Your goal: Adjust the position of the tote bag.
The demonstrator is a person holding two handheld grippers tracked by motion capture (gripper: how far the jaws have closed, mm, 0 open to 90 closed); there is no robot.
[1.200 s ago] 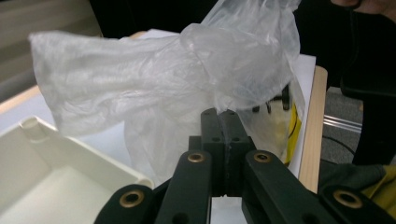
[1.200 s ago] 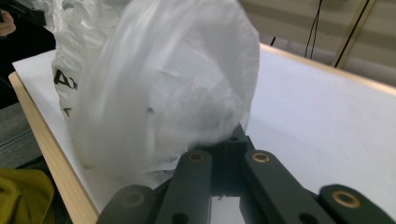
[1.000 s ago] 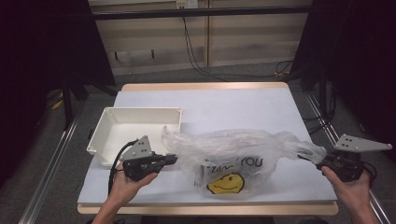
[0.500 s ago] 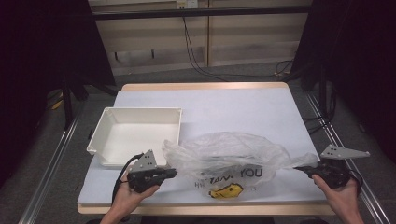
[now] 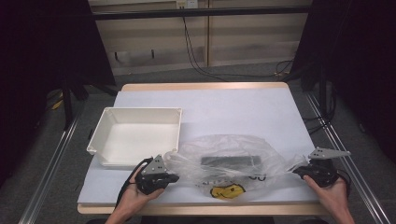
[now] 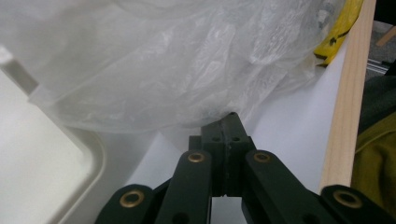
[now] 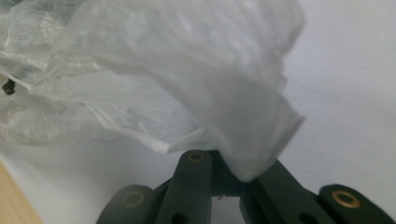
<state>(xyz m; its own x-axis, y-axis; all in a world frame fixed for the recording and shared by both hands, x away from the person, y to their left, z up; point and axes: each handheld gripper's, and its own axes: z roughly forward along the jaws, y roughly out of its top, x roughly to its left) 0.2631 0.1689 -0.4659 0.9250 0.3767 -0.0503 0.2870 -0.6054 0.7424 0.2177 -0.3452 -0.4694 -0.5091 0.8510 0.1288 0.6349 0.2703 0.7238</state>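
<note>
A: Clearly, the bag (image 5: 229,165) is seen from above lying on the table (image 5: 233,109) beside the tray (image 5: 135,135), a dark bar inside.

B: Up close, both tongs (image 6: 223,122) (image 7: 224,179) are seen clenched on its edges.

Thin, crinkled, translucent plastic bag (image 5: 233,161); smooth matt white plastic tray (image 5: 135,137); matt white bench (image 5: 233,112), bare wood edge.

This looks like a lab recording bay. Black curtains (image 5: 42,70) flank the white-covered surface (image 5: 233,107). Cables (image 5: 196,60) trail over the grey floor (image 5: 46,154).
</note>
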